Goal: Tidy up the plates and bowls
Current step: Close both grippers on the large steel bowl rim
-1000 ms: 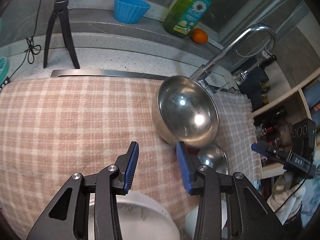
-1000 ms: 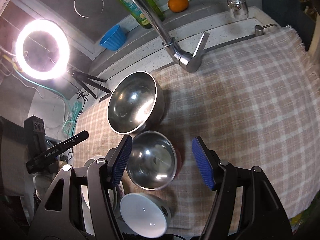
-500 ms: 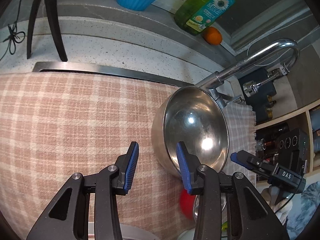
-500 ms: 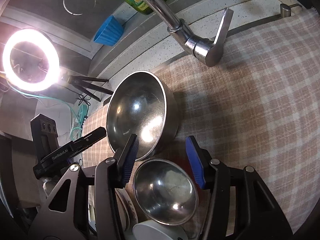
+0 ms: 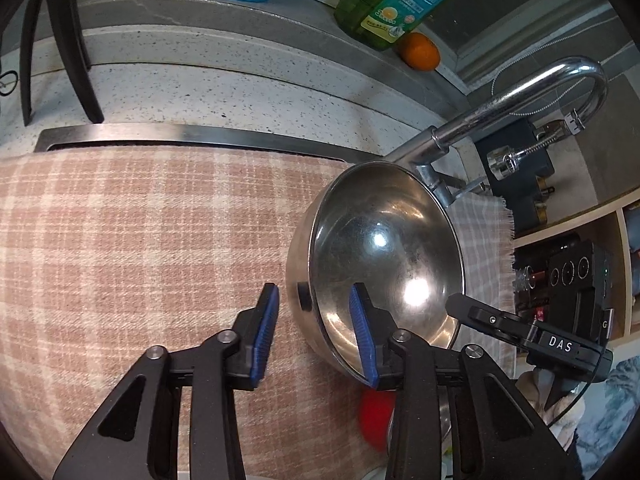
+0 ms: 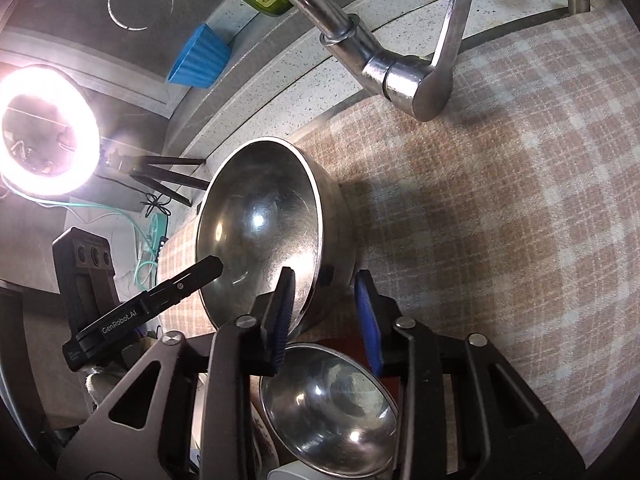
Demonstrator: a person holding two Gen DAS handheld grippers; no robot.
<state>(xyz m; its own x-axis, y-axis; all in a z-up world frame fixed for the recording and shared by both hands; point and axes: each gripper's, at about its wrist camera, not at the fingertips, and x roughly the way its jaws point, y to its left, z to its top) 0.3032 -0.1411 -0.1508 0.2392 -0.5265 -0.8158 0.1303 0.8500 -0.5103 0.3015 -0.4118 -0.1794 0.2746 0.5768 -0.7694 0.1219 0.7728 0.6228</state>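
**Both claws close in on the large steel bowl**

Now, left wrist view. The left gripper (image 5: 314,332) straddles the near wall of the large steel bowl (image 5: 384,264), which rests tilted on the checked cloth (image 5: 140,260) under the faucet (image 5: 520,96). One pad is outside the wall and the other inside the bowl. A second ago the claw stood back over bare cloth, with the bowl ahead and to one side. Its jaws have just been closing and now stand narrow, with the wall between them. A sliver of cloth shows beside the outer pad, so no firm press is evident. A red item (image 5: 374,416) lies near the bottom edge of the view; what it is cannot be told.

Right wrist view. The right gripper (image 6: 325,316) straddles the same bowl's wall from the opposite side, again with one pad inside and one outside. A second ago its jaws were wide around the small steel bowl (image 6: 332,408), which now lies behind the pads, close under the camera. These jaws have just been closing sharply, and here too a thin gap seems to remain beside each pad. The left gripper's black finger reaches over the bowl's far rim.

Interpretation. The small bowl has been passed over, and the large bowl is the piece in hand. A two-sided lift appears imminent, needing only the final pinch. Because the polished wall is curved, uneven pressure could let the bowl slip or rock.
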